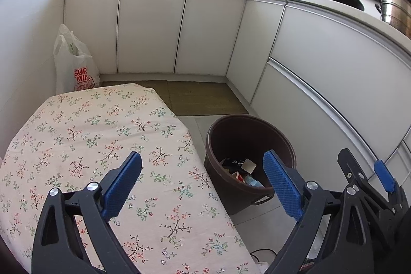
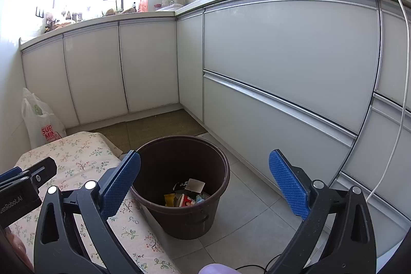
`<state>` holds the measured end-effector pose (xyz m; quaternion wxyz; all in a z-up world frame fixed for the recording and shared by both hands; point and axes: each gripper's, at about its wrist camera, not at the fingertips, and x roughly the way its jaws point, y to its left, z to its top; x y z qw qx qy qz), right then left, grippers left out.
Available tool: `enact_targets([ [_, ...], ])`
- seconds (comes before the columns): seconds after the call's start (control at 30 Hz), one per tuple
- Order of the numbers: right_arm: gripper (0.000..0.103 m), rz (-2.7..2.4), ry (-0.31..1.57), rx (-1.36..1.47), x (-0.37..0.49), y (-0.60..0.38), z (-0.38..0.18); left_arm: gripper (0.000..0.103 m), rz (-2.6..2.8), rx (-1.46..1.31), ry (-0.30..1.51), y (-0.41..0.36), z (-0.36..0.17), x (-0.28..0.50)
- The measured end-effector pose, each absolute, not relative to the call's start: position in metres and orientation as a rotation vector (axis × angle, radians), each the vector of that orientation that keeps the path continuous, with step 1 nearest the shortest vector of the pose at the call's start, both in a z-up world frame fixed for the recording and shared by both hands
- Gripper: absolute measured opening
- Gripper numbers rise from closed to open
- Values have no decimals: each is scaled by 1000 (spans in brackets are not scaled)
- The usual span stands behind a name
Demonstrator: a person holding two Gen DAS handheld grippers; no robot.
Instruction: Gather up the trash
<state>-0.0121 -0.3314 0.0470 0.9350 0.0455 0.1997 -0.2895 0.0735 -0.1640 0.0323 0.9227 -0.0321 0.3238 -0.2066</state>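
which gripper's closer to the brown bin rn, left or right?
Right, by the look of it. The right gripper frames the brown bin almost head-on. The left gripper sits over the floral table edge, bin off to its right. Both open, empty.

We note the brown plastic bin (image 2: pixel 179 186) standing upright on the tiled floor, just beside the edge of the floral-cloth table (image 1: pixel 90 145), between it and the white cabinets. Round, open-topped, dark inside, with a handle low on its outer wall. At its bottom lies the trash (image 2: pixel 187 195): crumpled wrappers, one yellow, one red and white, a dark packet, and a pale square card resting tilted on top.
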Motion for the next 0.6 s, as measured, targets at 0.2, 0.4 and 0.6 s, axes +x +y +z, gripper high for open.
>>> enact_targets([
  [0.2, 96, -603, 408, 95, -13, -332, 46, 81, -452, -54, 648, -167, 31, 70],
  [0.4, 96, -611, 409, 97, -14, -333, 47, 81, -454, -57, 661, -168, 30, 72],
  [0.6, 96, -612, 408, 99, -14, -333, 47, 87, -446, -70, 663, -167, 33, 70],
])
